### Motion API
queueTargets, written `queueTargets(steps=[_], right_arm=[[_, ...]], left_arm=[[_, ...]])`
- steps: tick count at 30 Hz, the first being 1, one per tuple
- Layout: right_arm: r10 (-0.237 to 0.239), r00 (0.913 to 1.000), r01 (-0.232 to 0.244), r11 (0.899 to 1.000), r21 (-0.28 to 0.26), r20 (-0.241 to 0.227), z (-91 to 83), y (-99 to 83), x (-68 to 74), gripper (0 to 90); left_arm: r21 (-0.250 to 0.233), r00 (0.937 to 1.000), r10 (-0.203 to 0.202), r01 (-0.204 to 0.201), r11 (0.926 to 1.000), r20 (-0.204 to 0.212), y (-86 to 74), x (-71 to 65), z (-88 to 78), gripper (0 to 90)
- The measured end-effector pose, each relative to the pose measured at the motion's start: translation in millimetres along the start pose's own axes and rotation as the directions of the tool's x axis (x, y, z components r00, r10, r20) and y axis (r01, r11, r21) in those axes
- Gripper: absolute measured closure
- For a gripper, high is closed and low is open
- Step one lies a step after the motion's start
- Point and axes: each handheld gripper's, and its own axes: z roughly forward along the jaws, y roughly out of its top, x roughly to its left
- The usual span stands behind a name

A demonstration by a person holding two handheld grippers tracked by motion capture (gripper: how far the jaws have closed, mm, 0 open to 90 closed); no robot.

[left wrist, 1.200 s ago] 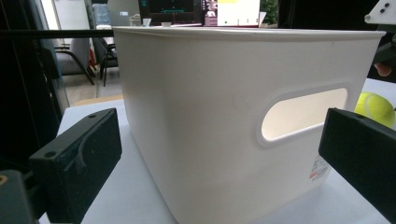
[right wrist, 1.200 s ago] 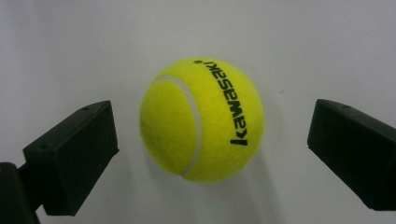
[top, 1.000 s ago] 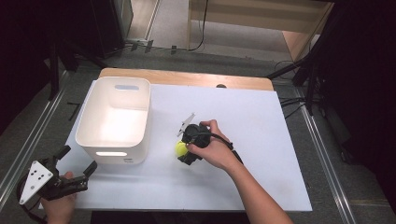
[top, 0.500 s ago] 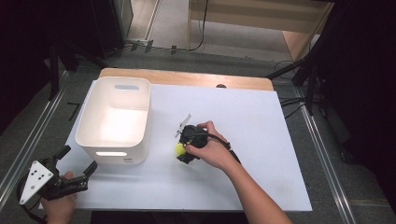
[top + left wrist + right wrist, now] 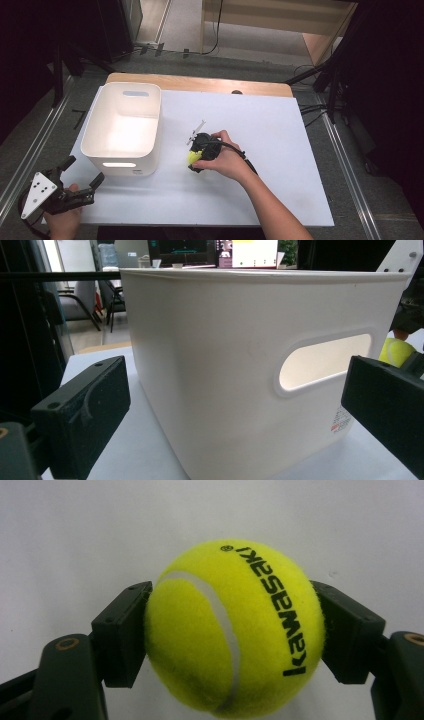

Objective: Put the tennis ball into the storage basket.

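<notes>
A yellow tennis ball with black lettering sits squeezed between the two black jaws of my right gripper, whose jaws have just been closing on it. In the high view that gripper lies low on the white table at the middle, with the ball at its left end. My left gripper stands open at the table's near left corner. Its jaws point at the white bin with nothing between them. The ball peeks past the bin's right side.
The white plastic bin stands at the left of the table, with a handle slot facing me. A cable runs from the right gripper along the forearm. The white table sheet stretches to the right of the hand.
The right gripper's jaws have drawn in around the tennis ball, which shows less beside the hand. The right hand shifted only slightly. The left hand and gripper have not moved.
</notes>
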Motion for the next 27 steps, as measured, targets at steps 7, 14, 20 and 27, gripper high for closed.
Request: queueTargets(steps=[7, 14, 20, 27], right_arm=[[-0.014, 0.9998, 0.014, 1.000, 0.026, -0.012, -1.8, 1.2, -0.3, 23.2], [-0.041, 0.9991, 0.041, 0.999, 0.031, -0.012, -3.3, 4.0, 0.6, 23.2], [-0.050, 0.9985, 0.050, 0.998, 0.036, -0.021, -7.3, 7.7, 2.5, 23.2], [-0.060, 0.9976, 0.061, 0.997, 0.044, -0.034, -12.0, 12.1, 3.8, 23.2]], left_arm=[[-0.001, 1.0000, 0.000, 0.000, 1.0000, 0.000, 0.0, 0.2, -0.1, 0.0], [-0.001, 1.0000, 0.000, 0.000, 1.0000, -0.001, 0.0, 0.2, -0.1, 0.0], [-0.003, 1.0000, -0.001, 0.001, 1.0000, 0.000, -0.1, 0.4, -0.2, 0.0], [-0.002, 1.0000, -0.002, 0.002, 1.0000, -0.002, 0.0, 0.4, -0.3, 0.0]])
